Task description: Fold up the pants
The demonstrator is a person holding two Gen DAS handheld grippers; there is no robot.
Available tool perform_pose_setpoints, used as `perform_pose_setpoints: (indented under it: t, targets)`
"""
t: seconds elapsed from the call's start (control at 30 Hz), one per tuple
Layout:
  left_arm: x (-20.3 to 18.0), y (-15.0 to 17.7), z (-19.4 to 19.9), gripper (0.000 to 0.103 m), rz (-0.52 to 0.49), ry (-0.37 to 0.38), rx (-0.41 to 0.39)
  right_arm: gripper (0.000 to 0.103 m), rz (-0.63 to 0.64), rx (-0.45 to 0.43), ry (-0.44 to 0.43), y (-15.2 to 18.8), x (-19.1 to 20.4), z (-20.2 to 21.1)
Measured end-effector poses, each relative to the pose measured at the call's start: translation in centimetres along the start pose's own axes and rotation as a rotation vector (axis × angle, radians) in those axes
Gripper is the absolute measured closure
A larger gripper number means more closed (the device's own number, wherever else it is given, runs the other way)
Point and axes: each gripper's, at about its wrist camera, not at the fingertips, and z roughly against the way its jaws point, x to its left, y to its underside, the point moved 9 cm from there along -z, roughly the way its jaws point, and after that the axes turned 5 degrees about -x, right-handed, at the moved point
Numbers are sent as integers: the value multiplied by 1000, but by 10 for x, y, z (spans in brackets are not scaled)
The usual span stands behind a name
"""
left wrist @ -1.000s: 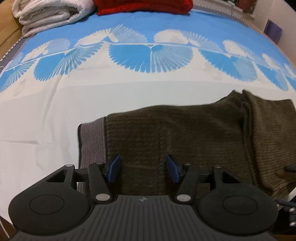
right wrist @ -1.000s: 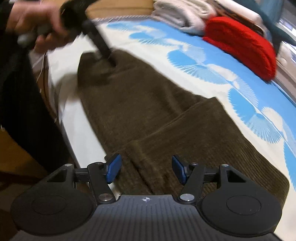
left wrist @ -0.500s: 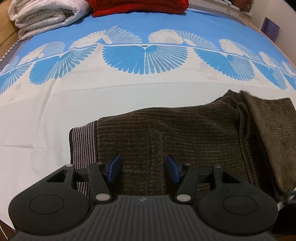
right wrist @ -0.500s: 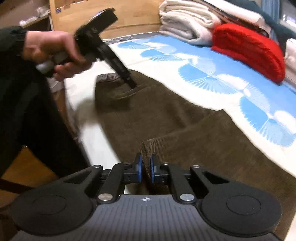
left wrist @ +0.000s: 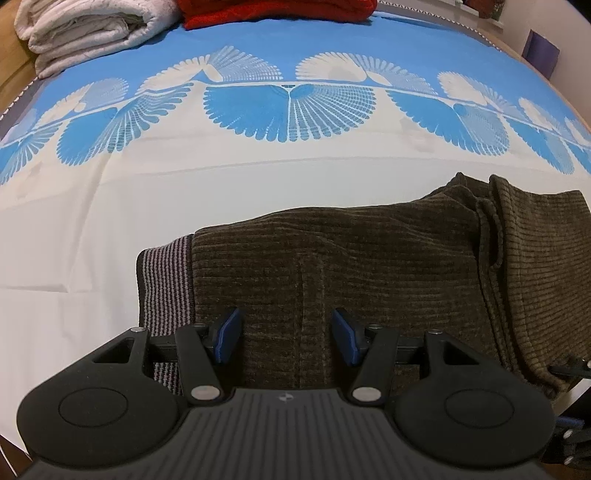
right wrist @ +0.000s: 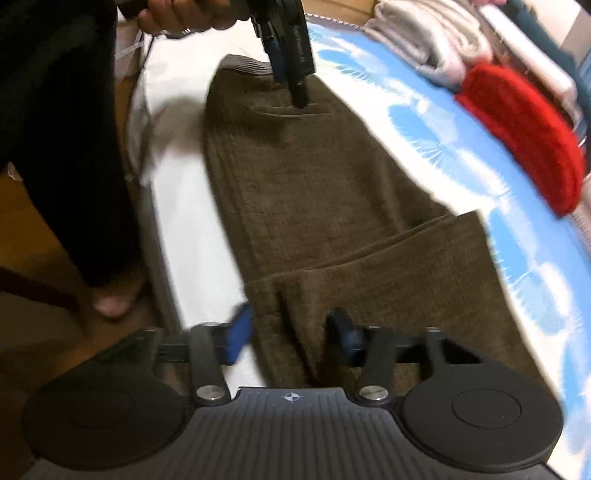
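Observation:
Dark brown corduroy pants (left wrist: 369, 266) lie flat on the bed, with a grey striped waistband (left wrist: 166, 280) at the left end. The leg part is folded over the upper part (right wrist: 388, 266). My left gripper (left wrist: 286, 341) is open, its blue pads straddling the cloth just right of the waistband. It also shows in the right wrist view (right wrist: 291, 62), tips down on the pants near a pocket slit. My right gripper (right wrist: 288, 332) is open over the near corner of the folded leg; the cloth lies between its pads.
The bed sheet (left wrist: 258, 177) is white with blue fan prints. Folded white blankets (left wrist: 92, 29) and a red knit (left wrist: 277, 11) lie at the far edge. The person's dark-clad legs and bare foot (right wrist: 114, 299) stand at the bed edge (right wrist: 159, 266), over wooden floor.
My right gripper was shut on the folded leg edge half a second ago and has opened, letting it go. My left gripper stayed open over the waistband end.

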Motion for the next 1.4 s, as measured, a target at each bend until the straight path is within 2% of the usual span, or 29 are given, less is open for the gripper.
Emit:
perform_pose_setpoints:
  t: [0.03,0.07,0.13,0.2,0.27,0.33,0.37,0.4,0.43,0.5,0.57,0.63,0.7,0.73,0.77,0.8,0.83,0.9,0.97,1.03,1.1,1.17,1.27,1.4]
  targets:
    - [0,-1,0,43,1,0,-3,71,-12,-12,2,-2,-4,4]
    - [0,-2,1,43,3,0,-6,72,-53,-34,7,-7,-13,12]
    - [0,-3,2,43,15,6,-11,76,-192,-115,56,-20,-46,33]
    - [-1,-4,4,43,18,9,-16,81,-403,-258,161,-31,-100,72]
    - [-2,-4,4,43,16,10,-17,82,-602,-462,299,-33,-151,125]
    - [-1,-4,4,43,12,9,-16,82,-698,-617,324,-32,-173,163]
    - [-1,-3,4,43,13,8,-15,82,-700,-670,322,-33,-175,176]
    - [0,-3,4,43,14,6,-15,82,-677,-682,303,-36,-171,179]
    - [1,-3,3,43,18,4,-14,82,-642,-675,263,-40,-162,176]
    - [2,-3,3,43,27,2,-12,81,-561,-577,134,-46,-134,148]
    - [1,-4,3,43,27,4,-12,81,-475,-386,23,-40,-101,102]
    - [-2,-4,3,43,20,6,-12,80,-373,-171,-26,-23,-67,51]
    - [-3,-4,3,43,21,9,-10,80,-292,-25,-61,-7,-43,19]
    - [-3,-4,3,43,21,12,-10,80,-249,22,-66,0,-34,12]
    - [-3,-4,3,43,20,15,-9,79,-227,28,-64,0,-31,13]
    - [-4,-5,3,43,18,19,-10,70,-236,14,-57,-2,-33,17]
    - [-6,-6,3,43,14,22,-10,54,-275,-15,-41,-6,-43,25]
    - [-11,-7,3,43,4,29,-11,38,-408,-109,7,-14,-73,47]
    - [-19,-9,3,43,-6,45,-17,35,-551,-169,71,-7,-103,65]
    - [-31,-12,3,43,-23,67,-23,34,-705,-178,168,17,-142,79]
    - [-42,-14,2,43,-44,81,-26,31,-856,-110,310,57,-172,86]
    - [-53,-17,1,43,-62,89,-29,31,-1022,-14,403,103,-192,90]
    - [-66,-21,-1,43,-72,104,-34,31,-1222,83,442,154,-198,90]
    - [-82,-25,0,43,-85,130,-42,31,-1353,100,413,179,-197,83]
